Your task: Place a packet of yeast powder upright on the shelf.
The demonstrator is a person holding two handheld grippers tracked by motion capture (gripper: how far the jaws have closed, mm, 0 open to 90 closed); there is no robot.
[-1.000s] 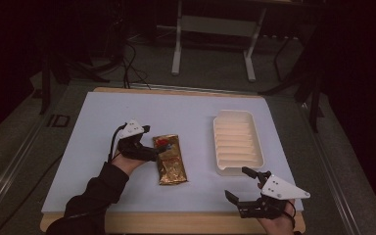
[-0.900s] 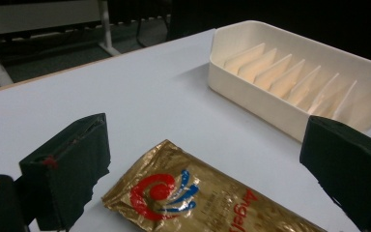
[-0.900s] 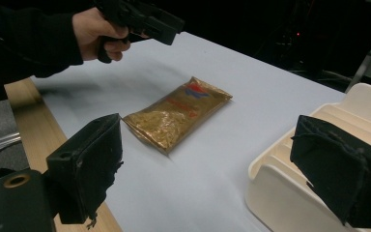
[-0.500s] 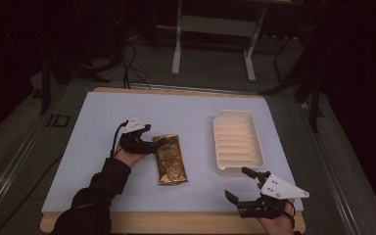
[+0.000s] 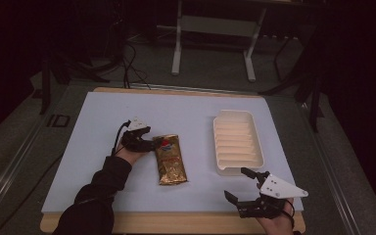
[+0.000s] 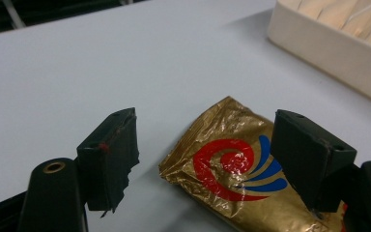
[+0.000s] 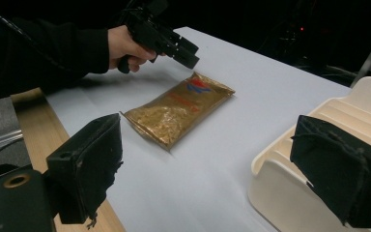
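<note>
One crinkled gold foil packet (image 5: 170, 159) with a red and blue swirl lies flat on my pale, matte tabletop (image 5: 186, 115), left of a cream ribbed plastic tray (image 5: 236, 142). My left tool (image 6: 205, 159) hangs spread wide over the packet's printed end, blocky black pads either side. My right tool (image 7: 227, 166) gapes wide near the tray's near corner, holding nothing.

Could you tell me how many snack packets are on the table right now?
1. A single gold foil packet lies flat on the white mat, left of the ribbed white tray, with the left gripper open at its top end. The tray looks empty.
</note>
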